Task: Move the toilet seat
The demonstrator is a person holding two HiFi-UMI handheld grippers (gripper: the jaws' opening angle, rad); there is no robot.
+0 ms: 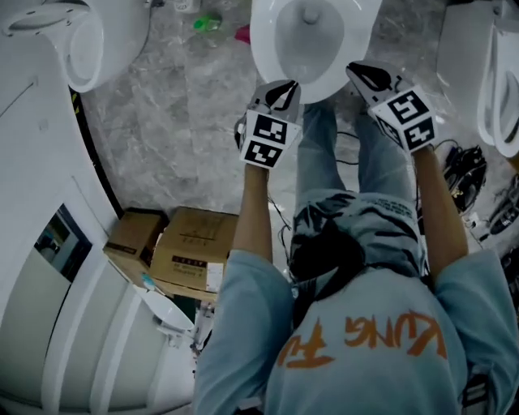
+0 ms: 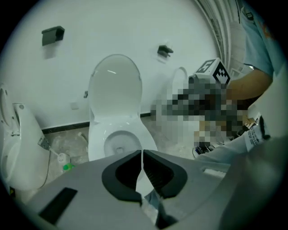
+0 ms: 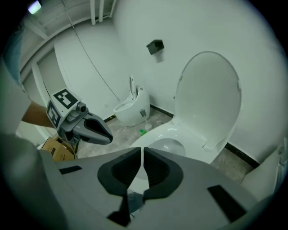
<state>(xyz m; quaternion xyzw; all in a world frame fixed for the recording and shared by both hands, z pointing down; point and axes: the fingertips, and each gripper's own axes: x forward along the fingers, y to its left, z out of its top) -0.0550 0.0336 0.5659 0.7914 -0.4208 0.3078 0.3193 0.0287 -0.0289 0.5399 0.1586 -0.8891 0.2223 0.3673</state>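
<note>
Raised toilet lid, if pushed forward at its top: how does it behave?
The lid looks like rigid moulded plastic, so likely stiff. It stands upright at the back of the bowl, so a push probably swings it down, perhaps slamming. Its glossy face may be slippery.

Clear above the toilet bowl, hemmed in at floor level

The space over the toilet bowl [image 1: 312, 40] is open. The raised lid [image 2: 116, 90] stands upright at the bowl's back and closes off that side. In front of the bowl, the person's legs [image 1: 340, 154] take up the floor. Left of the bowl is bare marble floor [image 1: 178, 121], with a small green item [image 1: 207, 23] near the bowl, a neighbouring toilet [image 1: 81, 40] farther left, and cardboard boxes [image 1: 182, 251] back beside the person. Right of the bowl, loose cables [image 1: 466, 170] and another white fixture [image 1: 503, 89] narrow the passage.
</note>
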